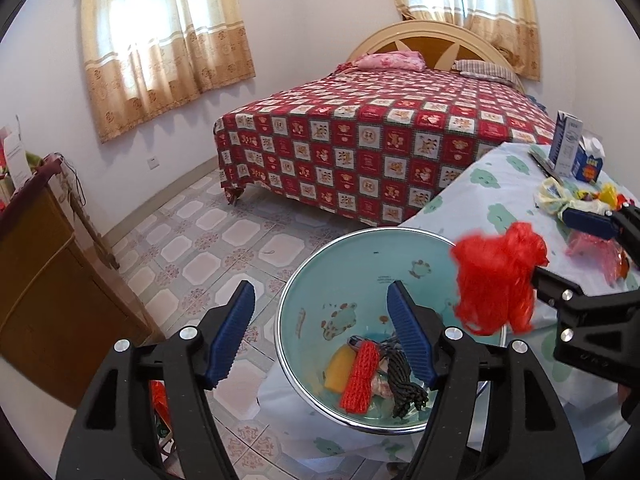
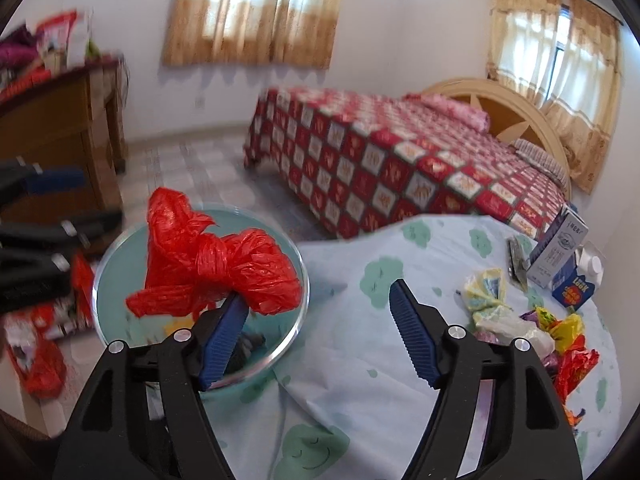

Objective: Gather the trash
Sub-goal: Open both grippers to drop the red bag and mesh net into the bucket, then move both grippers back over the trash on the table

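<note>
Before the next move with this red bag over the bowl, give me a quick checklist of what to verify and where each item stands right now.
1. Red bag free of the right gripper: cannot tell; the fingers are spread wide, but the bag sits against the left finger.
2. Bag above the bowl: ok in the right wrist view; in the left wrist view it sits at the rim.
3. Room in the bowl: ok, only a few scraps at the bottom.
4. Left gripper free: ok, open and holding nothing.
5. Bowl steady: cannot tell; it overhangs the table edge.
6. Trash left on the table: not ok, wrappers and cartons remain.
</note>
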### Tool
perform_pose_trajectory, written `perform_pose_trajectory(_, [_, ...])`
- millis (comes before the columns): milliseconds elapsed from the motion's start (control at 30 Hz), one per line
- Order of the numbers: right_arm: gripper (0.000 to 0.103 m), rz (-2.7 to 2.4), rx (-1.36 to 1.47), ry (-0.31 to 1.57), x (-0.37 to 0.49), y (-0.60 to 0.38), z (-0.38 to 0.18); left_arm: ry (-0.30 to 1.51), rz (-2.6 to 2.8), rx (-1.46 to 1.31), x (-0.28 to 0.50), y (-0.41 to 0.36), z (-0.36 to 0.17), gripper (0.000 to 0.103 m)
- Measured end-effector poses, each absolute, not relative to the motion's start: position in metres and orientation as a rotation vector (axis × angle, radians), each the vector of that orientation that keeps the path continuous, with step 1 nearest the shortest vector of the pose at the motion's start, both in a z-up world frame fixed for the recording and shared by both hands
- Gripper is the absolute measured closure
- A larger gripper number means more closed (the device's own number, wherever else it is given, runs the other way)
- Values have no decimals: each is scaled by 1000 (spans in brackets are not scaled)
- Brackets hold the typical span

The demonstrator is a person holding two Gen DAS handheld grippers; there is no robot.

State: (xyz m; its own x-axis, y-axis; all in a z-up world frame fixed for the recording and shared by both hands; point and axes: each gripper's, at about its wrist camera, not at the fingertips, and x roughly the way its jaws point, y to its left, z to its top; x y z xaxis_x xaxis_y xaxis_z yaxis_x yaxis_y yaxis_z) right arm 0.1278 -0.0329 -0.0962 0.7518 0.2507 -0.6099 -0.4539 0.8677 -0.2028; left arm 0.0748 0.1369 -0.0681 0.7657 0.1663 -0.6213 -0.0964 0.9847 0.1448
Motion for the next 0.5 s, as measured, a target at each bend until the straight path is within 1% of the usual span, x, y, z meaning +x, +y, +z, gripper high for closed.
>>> perform_pose_trajectory(67, [31, 400, -338, 583, 125, -34, -94, 681, 149, 101, 75, 138, -67, 34])
perform_pose_trajectory(133, [31, 386, -394, 641, 130, -28, -103, 682, 151, 96, 76, 140, -67, 32])
perform_pose_trajectory(167, [31, 383, -410, 631, 129, -27, -103, 684, 150, 95, 76, 140, -68, 32])
perform_pose_trajectory(233, [30, 383, -355, 588, 126, -35, -97, 683, 153, 93, 76, 140, -68, 31])
perform_pose_trajectory(267, [27, 394, -335, 605, 128, -37, -97, 687, 151, 93, 77, 140, -68, 31])
perform_pose_trajectory(300, [27, 404, -333, 622, 130, -37, -98, 688, 150, 92, 77, 139, -69, 31])
perform_pose_trajectory(367, [27, 394, -362, 598, 127, -36, -98, 684, 148, 95, 76, 139, -69, 31])
perform_pose_trajectory(500, [24, 407, -308, 596, 128, -41, -97, 687, 145, 93, 75, 138, -69, 30])
